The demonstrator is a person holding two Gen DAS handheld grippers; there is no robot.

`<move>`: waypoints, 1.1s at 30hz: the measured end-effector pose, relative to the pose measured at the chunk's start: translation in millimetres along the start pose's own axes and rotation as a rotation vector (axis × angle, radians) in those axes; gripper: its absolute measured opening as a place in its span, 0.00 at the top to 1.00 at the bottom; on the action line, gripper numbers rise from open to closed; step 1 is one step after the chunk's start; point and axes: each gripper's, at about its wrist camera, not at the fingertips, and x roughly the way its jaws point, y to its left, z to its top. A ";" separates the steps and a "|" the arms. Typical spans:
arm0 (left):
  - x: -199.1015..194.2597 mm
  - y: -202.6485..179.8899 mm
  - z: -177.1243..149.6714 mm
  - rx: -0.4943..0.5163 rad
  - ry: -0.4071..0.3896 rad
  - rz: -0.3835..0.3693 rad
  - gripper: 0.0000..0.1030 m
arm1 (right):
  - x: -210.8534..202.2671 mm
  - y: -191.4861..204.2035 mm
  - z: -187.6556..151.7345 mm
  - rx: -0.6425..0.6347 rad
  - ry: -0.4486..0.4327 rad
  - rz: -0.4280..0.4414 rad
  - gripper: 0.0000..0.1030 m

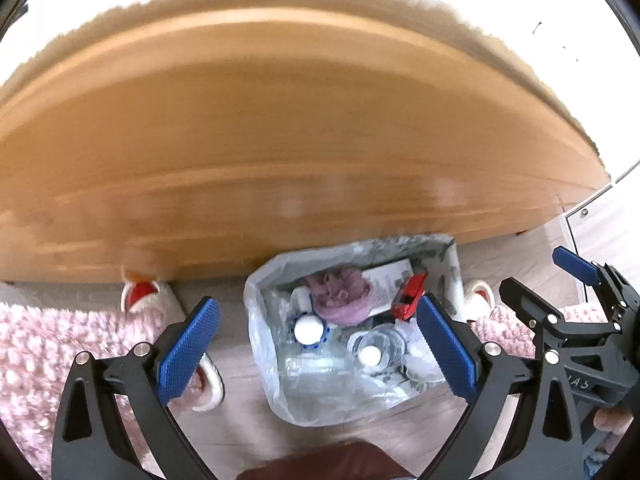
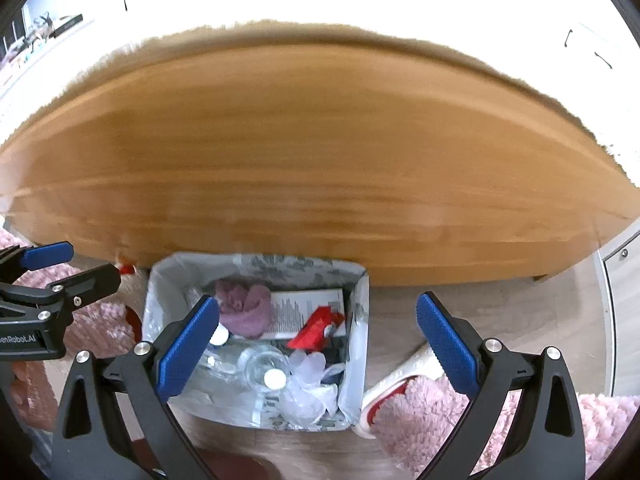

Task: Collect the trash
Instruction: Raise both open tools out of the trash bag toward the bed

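**Two open grippers hang over a full bin**

The left gripper (image 1: 318, 344) hangs above a lined bin (image 1: 256, 280) on the floor beside a wooden table (image 1: 280, 120), its blue fingers (image 1: 188, 346) spread wide with nothing between them. The right gripper (image 2: 318, 344) hangs just beside it, over the bin's right edge, fingers likewise apart and empty. Inside the bin lie a purple cloth (image 2: 244, 312), a printed paper (image 2: 304, 308), a red wrapper (image 2: 316, 328), clear plastic bottles (image 2: 264, 372) with white caps, and crumpled white plastic (image 2: 308, 376). A clear liner (image 1: 260, 344) folds over the bin's rim. Red-and-white slippers (image 2: 396, 376) and pink fluffy fabric (image 2: 440, 420) flank the bin on both sides. The tabletop is blurred in both wrist views.
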 end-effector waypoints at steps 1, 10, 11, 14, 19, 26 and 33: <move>-3.5 -1.2 0.6 0.008 -0.015 0.000 0.07 | -3.1 -0.2 0.3 0.002 -0.011 -0.001 0.08; -37.4 -3.7 4.8 0.032 -0.132 -0.015 0.07 | -41.7 -6.9 2.8 0.013 -0.128 0.004 0.08; -41.6 -2.7 5.0 0.036 -0.141 -0.019 0.07 | -45.3 -7.7 2.7 0.015 -0.141 0.003 0.08; -54.5 -5.7 6.5 0.060 -0.180 -0.030 0.07 | -58.4 -10.6 3.9 0.023 -0.185 0.007 0.08; -69.8 -9.5 5.3 0.088 -0.215 -0.060 0.07 | -78.4 -13.2 5.4 0.035 -0.251 0.009 0.08; -95.9 -16.5 4.3 0.122 -0.312 -0.079 0.07 | -97.0 -13.7 5.5 0.044 -0.307 0.006 0.08; -119.4 -15.2 12.7 0.139 -0.375 -0.082 0.07 | -115.9 -9.9 10.9 0.022 -0.391 -0.028 0.08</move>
